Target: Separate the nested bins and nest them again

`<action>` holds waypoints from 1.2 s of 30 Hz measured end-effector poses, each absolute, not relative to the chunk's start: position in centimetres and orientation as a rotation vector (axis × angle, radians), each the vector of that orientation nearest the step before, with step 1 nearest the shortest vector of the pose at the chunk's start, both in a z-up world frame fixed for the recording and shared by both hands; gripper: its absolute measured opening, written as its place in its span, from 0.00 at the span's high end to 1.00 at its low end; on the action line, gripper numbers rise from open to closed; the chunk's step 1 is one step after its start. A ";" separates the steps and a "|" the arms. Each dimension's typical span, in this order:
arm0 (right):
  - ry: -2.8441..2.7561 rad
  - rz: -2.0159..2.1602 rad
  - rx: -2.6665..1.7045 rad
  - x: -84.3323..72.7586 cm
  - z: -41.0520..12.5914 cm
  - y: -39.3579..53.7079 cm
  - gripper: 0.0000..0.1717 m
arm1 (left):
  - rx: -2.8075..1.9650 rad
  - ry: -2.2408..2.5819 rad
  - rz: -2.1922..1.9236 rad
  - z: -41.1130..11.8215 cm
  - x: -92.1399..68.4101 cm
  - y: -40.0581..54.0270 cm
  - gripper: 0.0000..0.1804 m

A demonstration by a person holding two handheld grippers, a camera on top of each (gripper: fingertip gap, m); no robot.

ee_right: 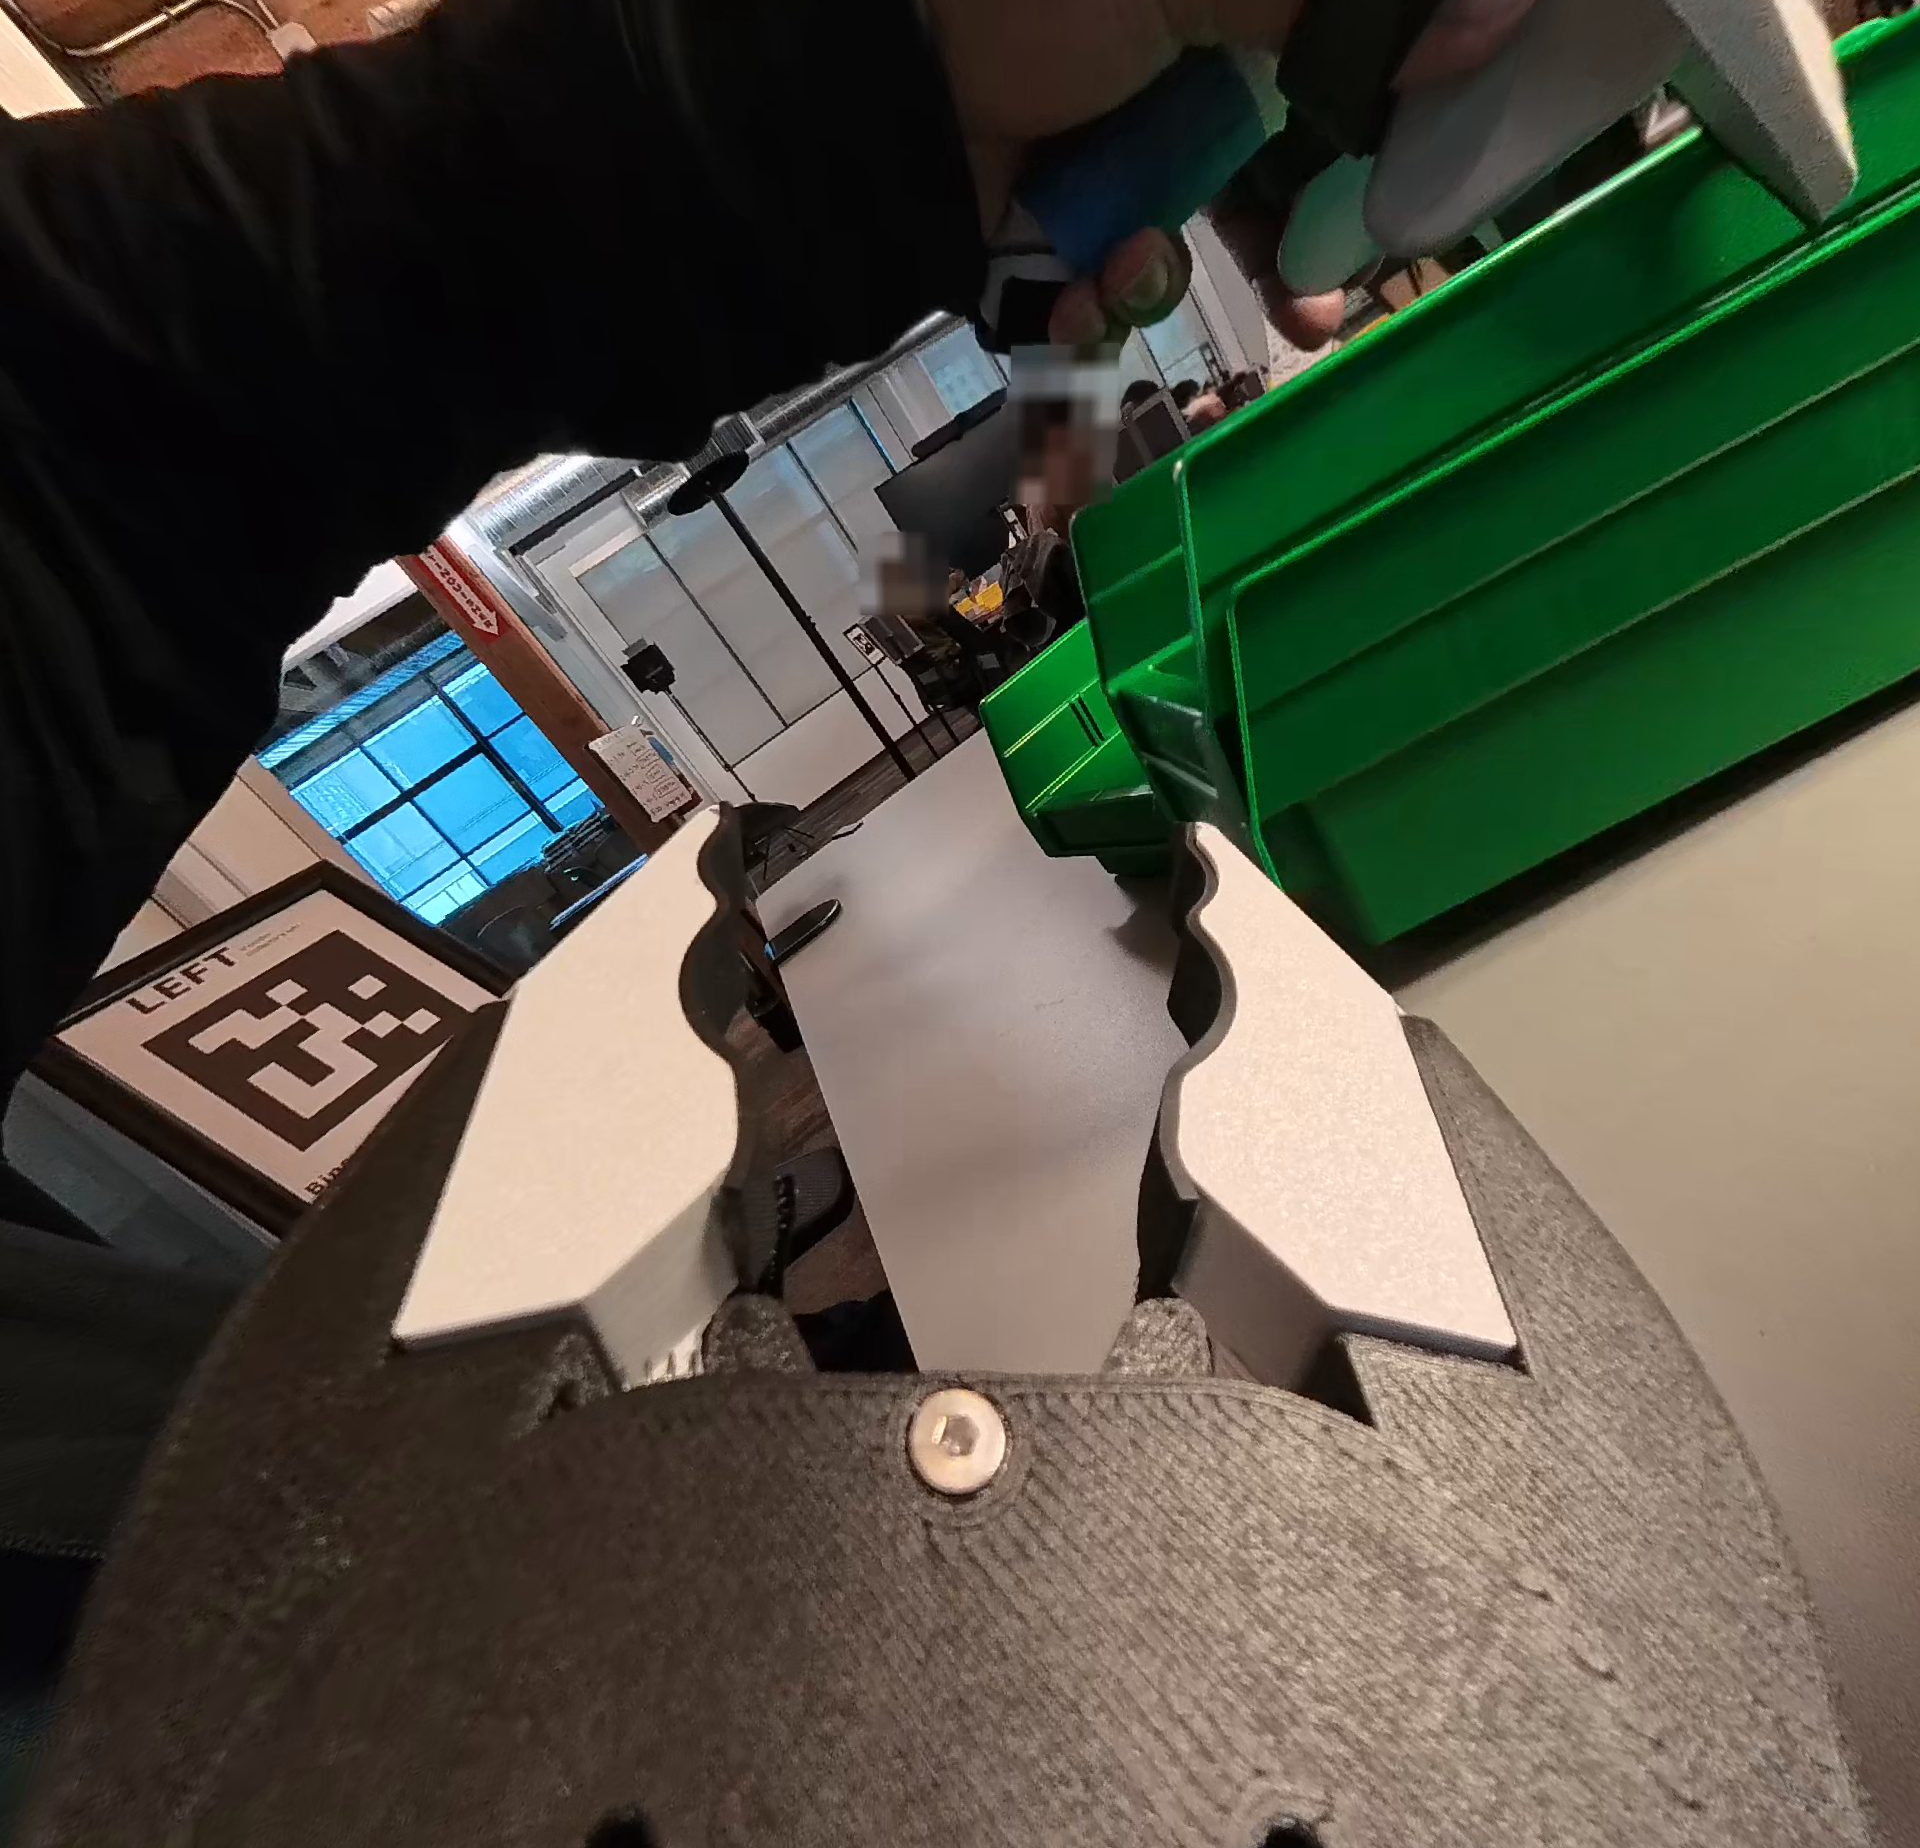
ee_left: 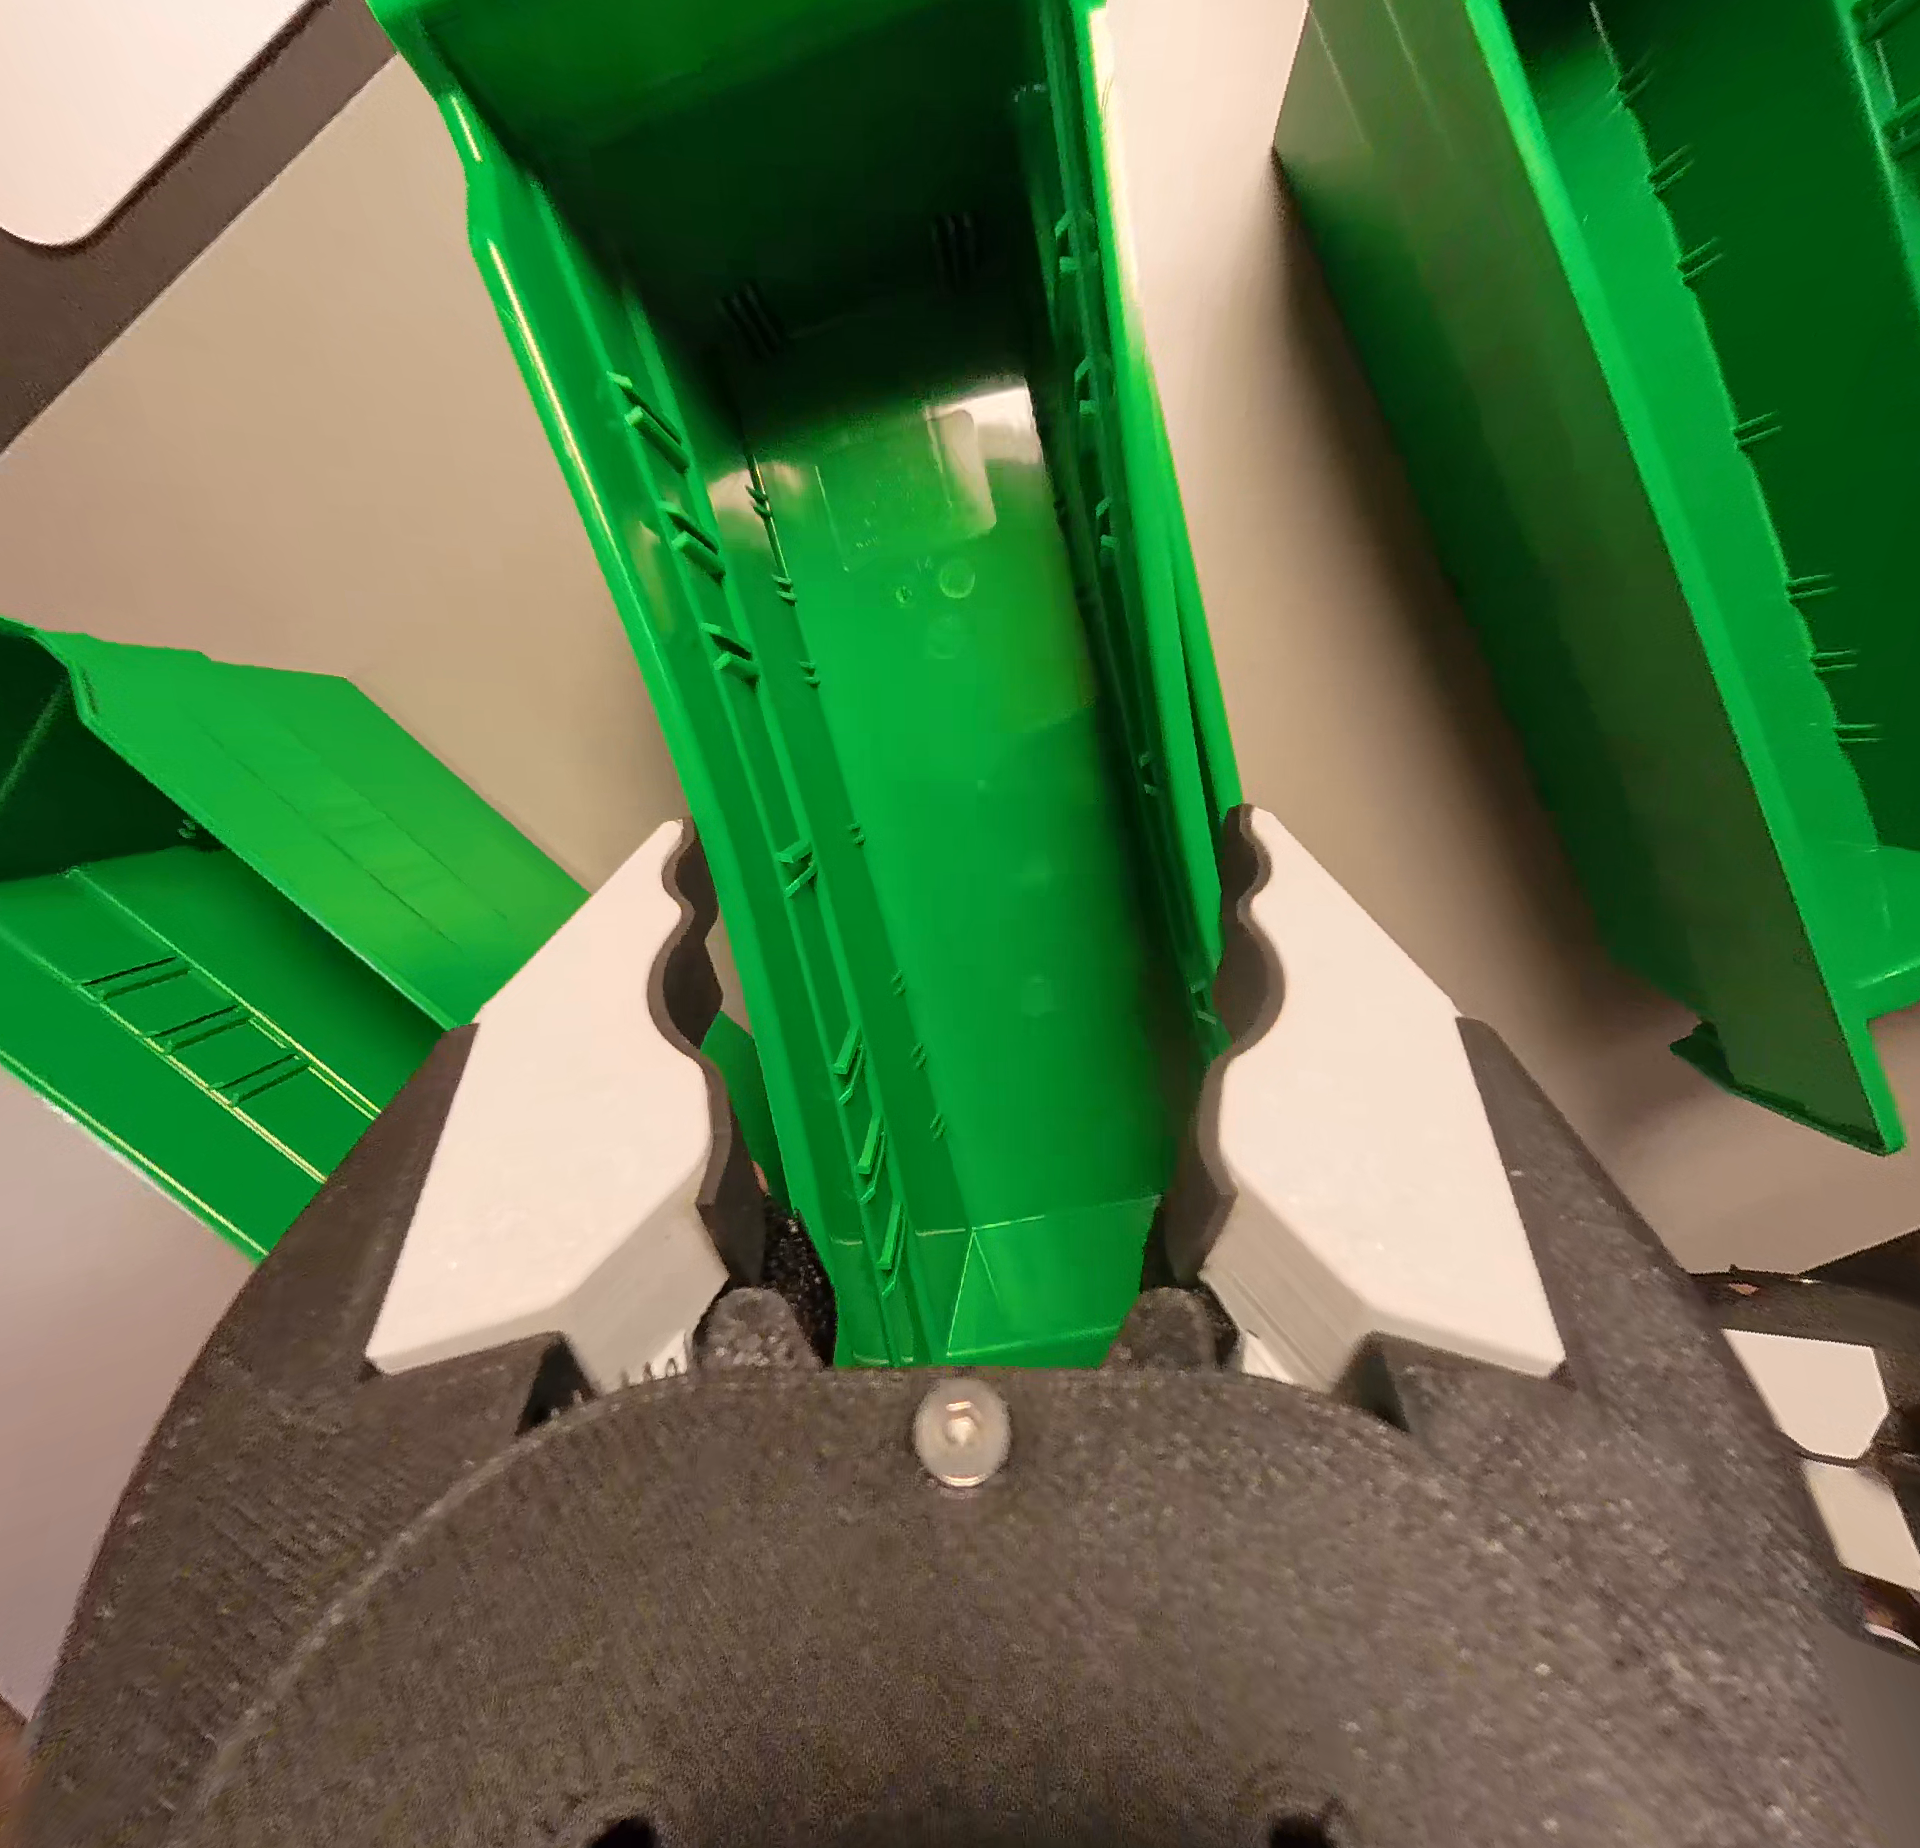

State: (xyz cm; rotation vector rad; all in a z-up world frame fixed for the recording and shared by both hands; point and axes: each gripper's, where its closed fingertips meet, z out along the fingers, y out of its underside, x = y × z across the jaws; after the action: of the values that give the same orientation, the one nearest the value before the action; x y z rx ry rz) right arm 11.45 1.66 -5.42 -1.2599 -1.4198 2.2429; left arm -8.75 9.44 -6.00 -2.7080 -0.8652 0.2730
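Hand-held gripper [ee_left: 961, 925] astride green bin [ee_left: 831, 448]

The left wrist camera looks steeply down along its tool [ee_left: 961, 925], very close over a long green plastic bin [ee_left: 904, 655] on the pale grey worktop [ee_left: 312, 427]. The right wrist camera sits low near that worktop [ee_right: 987, 967], tilted, facing across the room. Both probably share the stacked green bins [ee_right: 1558, 603].
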 end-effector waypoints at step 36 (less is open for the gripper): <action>-1.414 2.242 -1.261 11.5 -5.4 1.7 0.51 | -2.685 -0.798 0.274 -4.0 -8.2 11.2 0.49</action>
State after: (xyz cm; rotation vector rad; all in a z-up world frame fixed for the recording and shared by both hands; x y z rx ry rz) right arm 11.48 1.73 -5.40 -1.2613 -1.4136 2.2416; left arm -8.22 11.21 -3.97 -2.6852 -0.7982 0.2744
